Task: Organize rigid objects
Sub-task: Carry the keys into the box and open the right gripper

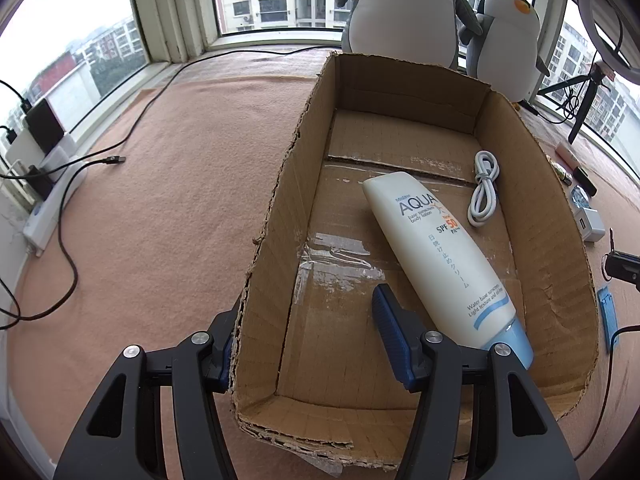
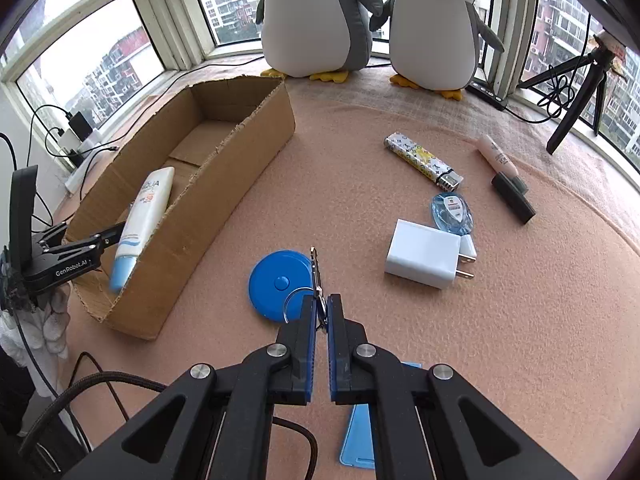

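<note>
Box (image 1: pixel 532 184) — holds tube (image 1: pixel 440 248) and cable (image 1: pixel 484 188); lighter (image 2: pixel 422 159), charger (image 2: pixel 422 254), tape measure (image 2: pixel 280 282) remain out — left gripper (image 1: pixel 308 344) spread, right gripper (image 2: pixel 321 312) pinching key (image 2: pixel 316 272).

The left gripper (image 1: pixel 308 344) straddles the near left wall of the cardboard box (image 1: pixel 276 216), and that wall hides most of its left finger; only a sliver of blue pad shows. Its right finger covers the cap end of the sunscreen tube (image 1: pixel 444 252). Far right of that gripper, the box's right wall hides parts of the small things beyond it, too small to name.

In the right wrist view, the right gripper (image 2: pixel 321 312) pinches a key (image 2: pixel 315 270) whose lower part and ring (image 2: pixel 298 304) sit partly behind the pads. Below the fingers, a light blue flat piece (image 2: pixel 356 440) is mostly covered by the gripper body. The two plush penguins (image 2: pixel 320 20) ahead lose their heads to the top edge.
</note>
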